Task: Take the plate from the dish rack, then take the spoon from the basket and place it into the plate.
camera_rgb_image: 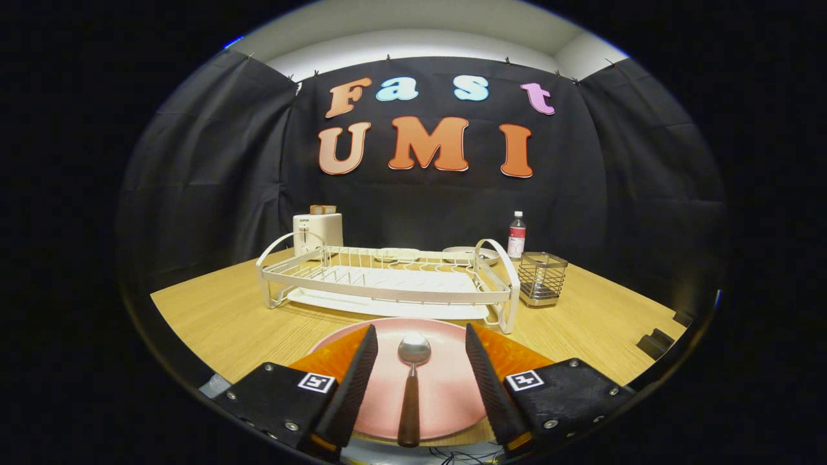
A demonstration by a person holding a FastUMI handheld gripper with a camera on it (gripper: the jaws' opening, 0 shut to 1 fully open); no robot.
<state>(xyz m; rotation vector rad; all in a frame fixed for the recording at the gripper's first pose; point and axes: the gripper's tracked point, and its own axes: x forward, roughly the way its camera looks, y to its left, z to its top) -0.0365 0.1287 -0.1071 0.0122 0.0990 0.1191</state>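
Observation:
A pink plate (446,387) lies flat on the wooden table (213,323), just in front of the white dish rack (387,281). A spoon (412,381) with a metal bowl and a dark handle rests on the plate, bowl pointing toward the rack. My gripper (418,345) hangs over the plate and is open. The spoon lies in the gap between the two fingers, touching neither. The wire mesh basket (541,278) stands to the right of the rack and looks empty.
A white toaster (318,232) with bread in it stands behind the rack's left end. A water bottle (516,236) is behind the basket. Two pale dishes (468,253) sit beyond the rack. Dark blocks (656,341) lie at the table's right edge.

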